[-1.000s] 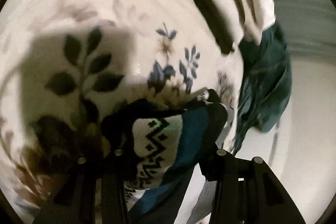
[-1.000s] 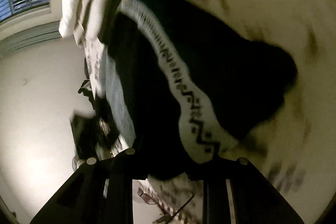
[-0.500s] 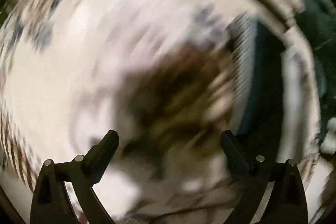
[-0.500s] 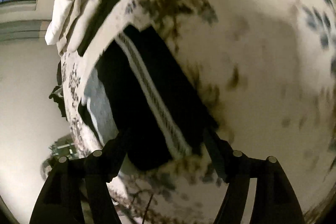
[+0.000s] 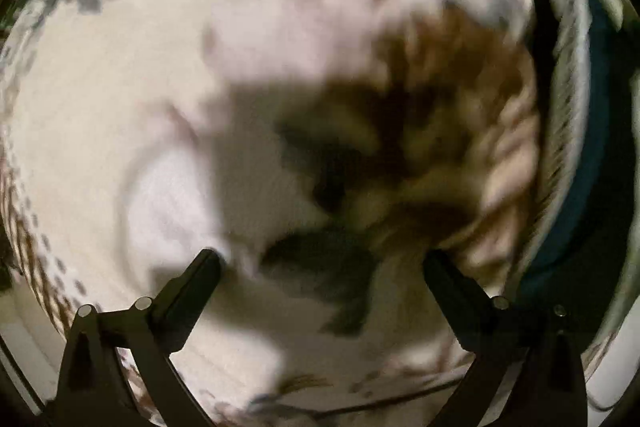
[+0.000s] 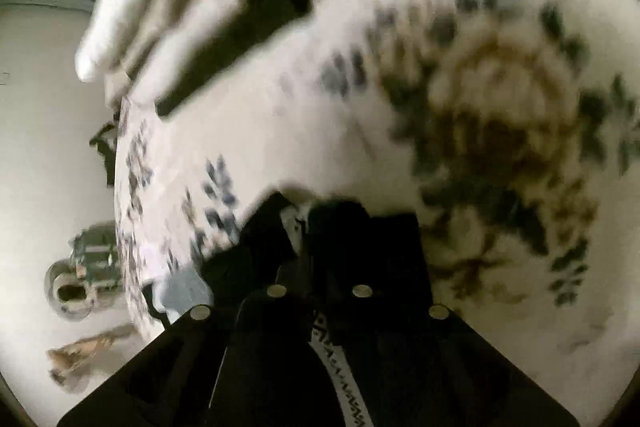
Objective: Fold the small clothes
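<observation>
Now L gripper (image 5: 320, 259) jaws spread over floral sheet (image 5: 120, 87), R gripper (image 6: 320, 223) jaws clenched on dark patterned garment (image 6: 340, 359).

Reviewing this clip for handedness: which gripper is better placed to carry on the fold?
Right. The right gripper is shut on the dark patterned garment. The left gripper hangs open over the floral cloth, holding nothing.

My left gripper (image 5: 320, 263): matte black angular fingers (image 5: 192, 283), silver round screw heads at knuckles. My right gripper (image 6: 316, 227): same black build, four silver screws.
</observation>
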### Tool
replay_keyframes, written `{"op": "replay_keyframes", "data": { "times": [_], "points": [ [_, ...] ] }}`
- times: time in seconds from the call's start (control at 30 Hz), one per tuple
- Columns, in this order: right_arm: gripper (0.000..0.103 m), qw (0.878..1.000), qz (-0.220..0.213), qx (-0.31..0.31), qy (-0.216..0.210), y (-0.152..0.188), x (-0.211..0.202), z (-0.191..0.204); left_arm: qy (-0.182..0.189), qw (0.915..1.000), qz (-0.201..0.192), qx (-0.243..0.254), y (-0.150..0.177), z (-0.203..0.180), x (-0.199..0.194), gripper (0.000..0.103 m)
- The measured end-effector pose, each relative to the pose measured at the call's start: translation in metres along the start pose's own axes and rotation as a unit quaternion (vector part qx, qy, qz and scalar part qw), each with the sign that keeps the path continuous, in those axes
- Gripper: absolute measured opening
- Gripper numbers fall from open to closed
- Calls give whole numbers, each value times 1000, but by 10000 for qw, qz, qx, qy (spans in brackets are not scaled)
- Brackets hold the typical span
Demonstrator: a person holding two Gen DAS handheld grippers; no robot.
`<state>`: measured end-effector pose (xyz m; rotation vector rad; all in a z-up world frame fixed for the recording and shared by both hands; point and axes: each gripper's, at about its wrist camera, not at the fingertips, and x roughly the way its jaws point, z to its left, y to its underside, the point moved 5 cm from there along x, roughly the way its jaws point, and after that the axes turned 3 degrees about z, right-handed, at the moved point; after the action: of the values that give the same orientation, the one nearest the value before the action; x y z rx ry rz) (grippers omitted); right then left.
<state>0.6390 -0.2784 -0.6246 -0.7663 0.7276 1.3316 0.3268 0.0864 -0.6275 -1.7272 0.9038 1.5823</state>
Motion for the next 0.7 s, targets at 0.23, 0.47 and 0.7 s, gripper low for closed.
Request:
{"op": "replay_keyframes", "data": {
  "times": [0.23,0.47,0.7],
  "points": [
    [4,9985,-251,64,475,-12,-10,-6,1836,9824,-271,-191,-91,-81,-38,103],
    [4,9979,-121,-60,628,-1,3,-3,2328,9720,-334,-38,-153,-139,-17,17],
    [5,9989,-61,101,446,-11,5,-15,2758,9606,-138,-329,-153,-113,-24,26]
  ]
}}
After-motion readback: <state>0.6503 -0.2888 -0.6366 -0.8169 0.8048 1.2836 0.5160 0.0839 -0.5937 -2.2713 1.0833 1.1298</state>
